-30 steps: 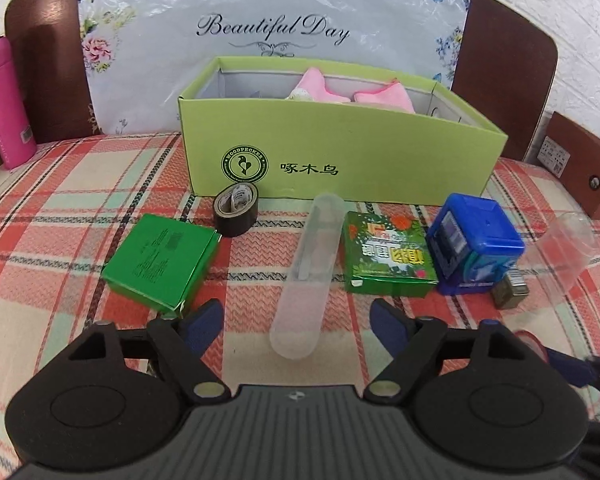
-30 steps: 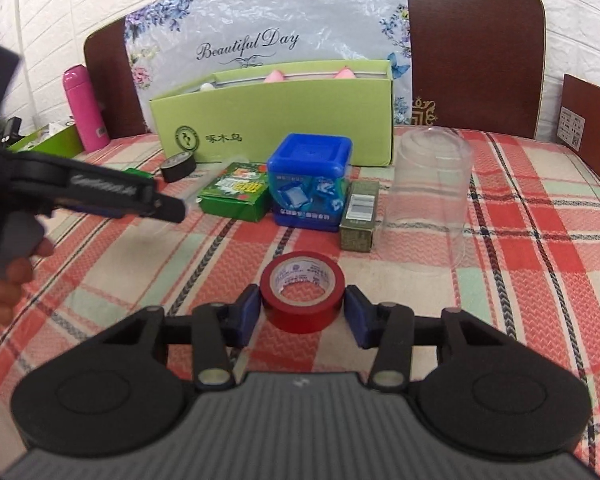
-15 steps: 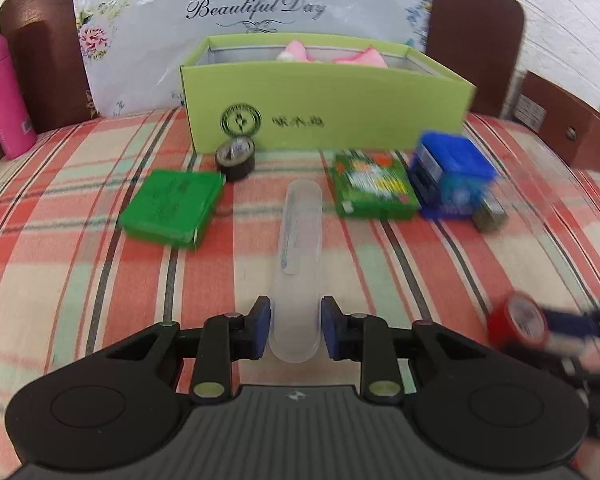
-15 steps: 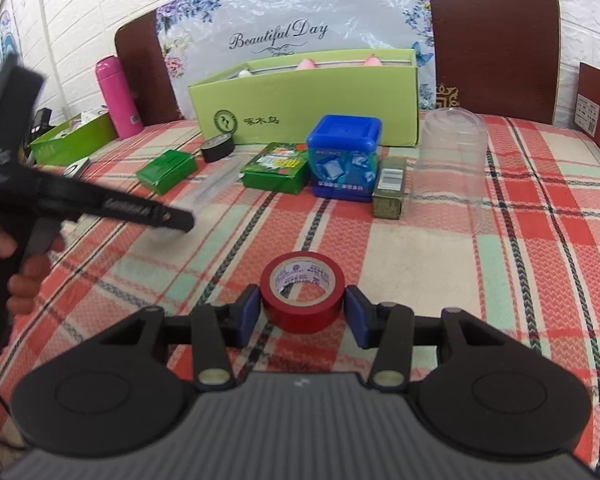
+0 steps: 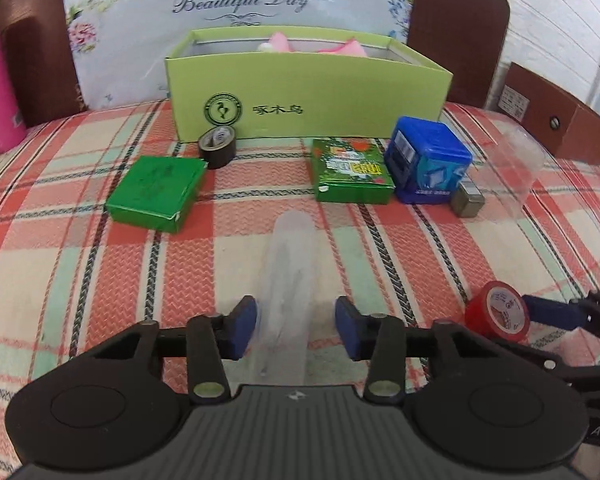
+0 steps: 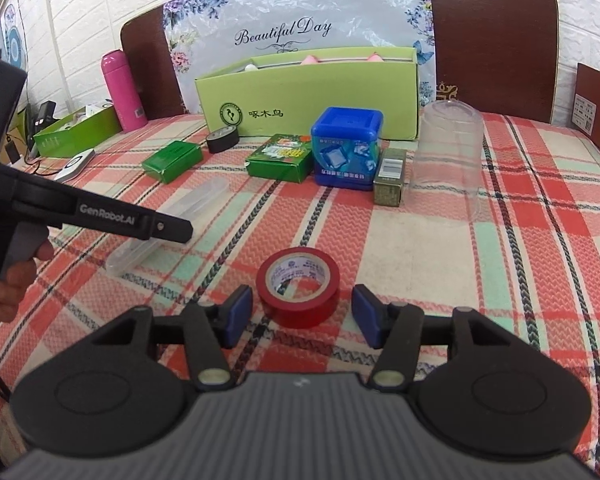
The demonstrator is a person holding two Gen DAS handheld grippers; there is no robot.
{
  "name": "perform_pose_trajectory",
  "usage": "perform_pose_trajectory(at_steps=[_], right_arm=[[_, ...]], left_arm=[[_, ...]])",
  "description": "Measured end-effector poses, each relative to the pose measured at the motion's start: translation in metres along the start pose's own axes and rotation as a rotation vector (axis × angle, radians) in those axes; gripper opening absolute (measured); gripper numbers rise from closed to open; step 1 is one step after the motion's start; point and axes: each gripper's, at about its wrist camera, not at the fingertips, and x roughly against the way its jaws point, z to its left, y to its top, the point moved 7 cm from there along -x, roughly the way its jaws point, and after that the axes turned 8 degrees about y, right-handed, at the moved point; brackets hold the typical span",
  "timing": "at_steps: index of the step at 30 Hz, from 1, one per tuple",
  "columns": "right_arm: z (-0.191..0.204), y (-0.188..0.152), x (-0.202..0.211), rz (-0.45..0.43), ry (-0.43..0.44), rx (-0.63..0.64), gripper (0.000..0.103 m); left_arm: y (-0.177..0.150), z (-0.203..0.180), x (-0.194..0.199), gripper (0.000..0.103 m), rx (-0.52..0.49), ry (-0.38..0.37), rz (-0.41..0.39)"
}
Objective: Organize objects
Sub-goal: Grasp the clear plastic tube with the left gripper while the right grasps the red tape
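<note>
Now, left gripper [image 5: 296, 326]: jaws are being opened, pads drawn clear of the clear plastic case [image 5: 287, 280] lying lengthwise between them on the plaid tablecloth [image 5: 80, 240].
Right gripper [image 6: 302, 314]: jaws are being opened, pads parted from the red tape roll [image 6: 299, 286] set between them.
Beyond: green flat box [image 5: 156, 192], black tape roll [image 5: 217, 147], printed green box [image 5: 352, 176], blue cube box [image 5: 428, 166] are ranged before the light-green carton [image 5: 308, 98].

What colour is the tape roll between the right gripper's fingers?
Red, with a white inner core; the tape roll shows best in the right wrist view.
</note>
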Motion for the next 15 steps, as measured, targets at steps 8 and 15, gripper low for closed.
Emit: perform_pose_trajectory(at_steps=[8,15], right_arm=[[0.0047,0.0041,-0.0056,-0.007,-0.007,0.011,0.054],[0.0072,0.004,-0.0087,0.0,-0.016,0.025,0.051]], left_arm=[[-0.0035,-0.0005,0.0018,0.045,-0.027,0.007,-0.017],[-0.0034,0.0012,0.0002,0.044,-0.012,0.003,-0.024]])
